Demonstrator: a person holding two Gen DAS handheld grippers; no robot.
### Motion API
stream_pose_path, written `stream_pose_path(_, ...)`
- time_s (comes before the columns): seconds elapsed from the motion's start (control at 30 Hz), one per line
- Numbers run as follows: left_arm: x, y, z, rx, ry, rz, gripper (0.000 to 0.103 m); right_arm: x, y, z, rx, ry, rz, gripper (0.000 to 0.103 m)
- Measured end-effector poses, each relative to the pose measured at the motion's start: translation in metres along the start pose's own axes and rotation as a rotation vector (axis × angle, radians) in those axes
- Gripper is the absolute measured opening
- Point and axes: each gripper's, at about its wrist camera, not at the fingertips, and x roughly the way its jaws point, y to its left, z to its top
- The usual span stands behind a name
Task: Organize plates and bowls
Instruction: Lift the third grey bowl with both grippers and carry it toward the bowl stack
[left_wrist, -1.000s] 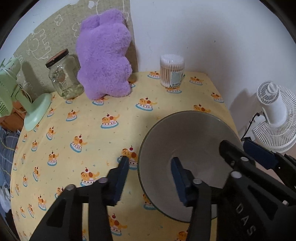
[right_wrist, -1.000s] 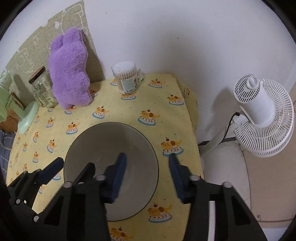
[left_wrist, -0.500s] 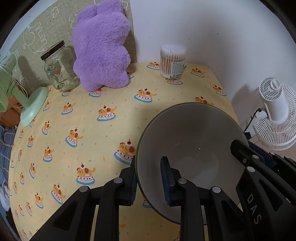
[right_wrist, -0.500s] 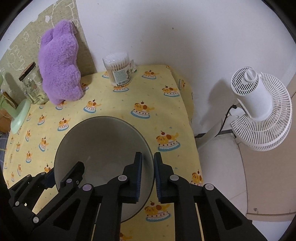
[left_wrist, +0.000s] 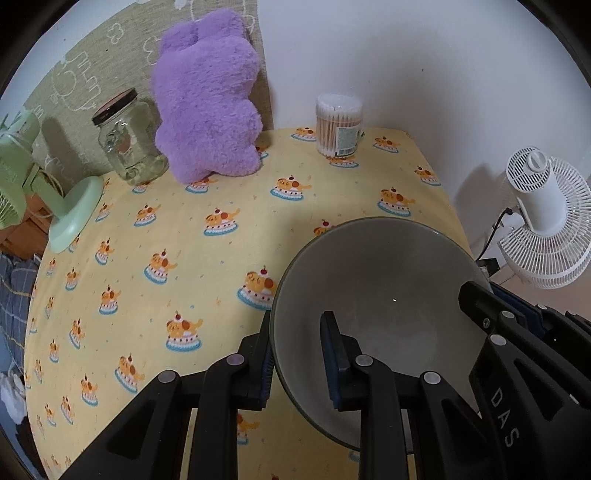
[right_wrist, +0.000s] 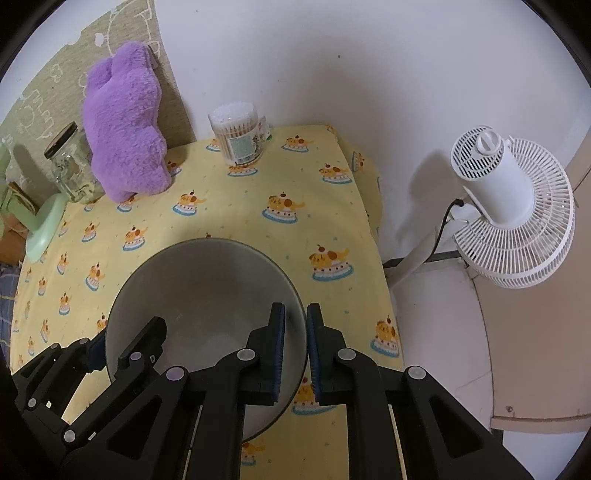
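A plain white painted wall (right_wrist: 332, 55) backs the scene, with an olive-green woven mat with white outline drawings (left_wrist: 92, 74) leaning against it at the left. The worktop is covered by a yellow cloth printed with cartoon dogs on cakes (left_wrist: 221, 258). To the right, beside the worktop's edge, a white plastic fan with a round grille (right_wrist: 517, 229) stands on a pale beige floor (right_wrist: 535, 350), its black cord (right_wrist: 441, 229) hanging down. The light is soft and indoor, casting faint shadows on the wall.
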Motion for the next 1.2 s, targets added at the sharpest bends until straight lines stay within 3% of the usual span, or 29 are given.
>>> stream_pose_path(0.77, -0.069, 0.028, -0.053, -0.031, -0.027, -0.005, 0.021, -0.071, 0.025, -0.053, -0.028, -0.006, 0.015, 0.015)
stream_pose_path(1.2, -0.122, 0.072, -0.094, -0.021, -0.075, -0.042, 0.021, -0.131, 0.065, -0.096, -0.021, -0.054, -0.009, 0.015)
